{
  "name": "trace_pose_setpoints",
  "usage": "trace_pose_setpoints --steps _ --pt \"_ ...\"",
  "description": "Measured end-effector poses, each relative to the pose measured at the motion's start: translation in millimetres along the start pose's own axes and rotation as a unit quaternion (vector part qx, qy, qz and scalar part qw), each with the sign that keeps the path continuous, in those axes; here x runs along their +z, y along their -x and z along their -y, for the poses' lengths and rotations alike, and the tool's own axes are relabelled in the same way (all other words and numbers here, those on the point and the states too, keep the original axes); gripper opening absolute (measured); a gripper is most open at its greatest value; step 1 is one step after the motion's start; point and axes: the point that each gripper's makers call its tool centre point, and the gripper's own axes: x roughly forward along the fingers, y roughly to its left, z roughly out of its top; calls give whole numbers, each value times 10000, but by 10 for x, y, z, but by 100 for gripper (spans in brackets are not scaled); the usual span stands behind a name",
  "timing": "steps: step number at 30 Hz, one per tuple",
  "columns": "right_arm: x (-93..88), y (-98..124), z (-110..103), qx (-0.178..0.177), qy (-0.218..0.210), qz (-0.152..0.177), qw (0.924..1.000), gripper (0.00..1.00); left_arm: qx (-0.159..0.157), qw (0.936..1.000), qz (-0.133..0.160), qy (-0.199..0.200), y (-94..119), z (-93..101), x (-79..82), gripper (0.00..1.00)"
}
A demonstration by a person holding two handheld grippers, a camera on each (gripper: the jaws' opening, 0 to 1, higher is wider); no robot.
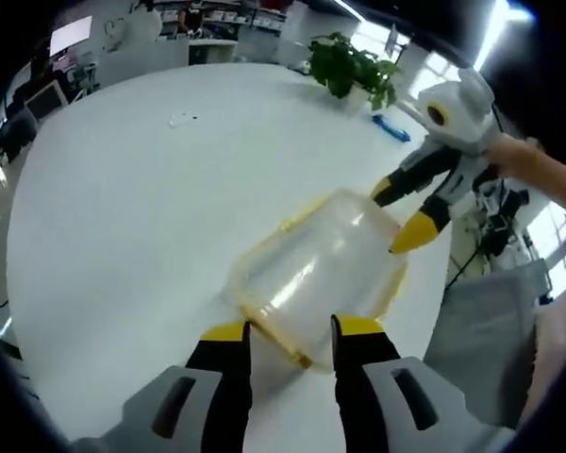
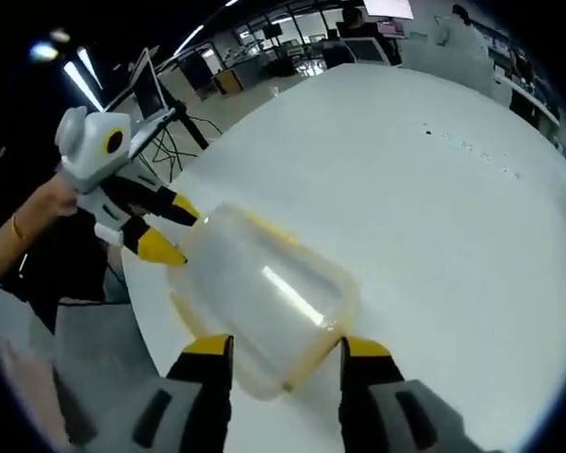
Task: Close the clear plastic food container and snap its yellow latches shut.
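Clear container (image 1: 316, 274) on white tabletop (image 1: 123, 217), both grippers' fingers spread wide at opposite ends: left gripper (image 1: 291, 335), right gripper (image 2: 285, 347). Potted plant (image 1: 352, 68) and blue item (image 1: 391, 127) sit well behind.

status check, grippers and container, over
Left gripper open at one end of the clear container, right gripper open at the other. Latch state unclear. White table around it bare.
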Motion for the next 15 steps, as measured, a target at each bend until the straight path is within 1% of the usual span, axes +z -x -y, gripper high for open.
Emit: trace_pose_setpoints --steps 2,3,4,5,6,7,8,9,10,12,13,15 --pt "55 30 18 -95 70 136 9998 43 83 9999 -32 -93 14 -13 17 32" --pt "91 50 29 -169 151 208 9995 43 220 9996 -29 -185 29 -44 32 34" --pt "135 83 37 -262 268 264 9990 43 407 9984 16 -397 58 -83 69 35" --pt "173 103 46 -335 365 315 9983 43 455 9979 91 -444 75 -75 103 37" --pt "234 136 58 -455 533 405 9967 43 502 9975 225 -445 105 -50 160 39" --pt "266 156 54 -515 648 433 9956 43 517 9972 319 -445 122 -30 201 39" --pt "329 182 57 -642 815 519 9933 42 548 9961 444 -529 143 -6 260 38" --pt "377 190 43 -691 960 598 9912 41 571 9950 524 -627 151 15 296 37" --pt "419 189 -16 -650 1179 643 9888 41 594 9941 545 -719 154 42 309 37" --pt "434 172 -101 -575 1253 631 9884 40 656 9916 540 -972 128 98 320 36" --pt "438 142 -180 -438 1311 605 9885 39 686 9900 529 -1114 100 130 316 36" --pt "439 89 -280 -275 1292 547 9897 38 739 9879 538 -1253 45 173 313 36"
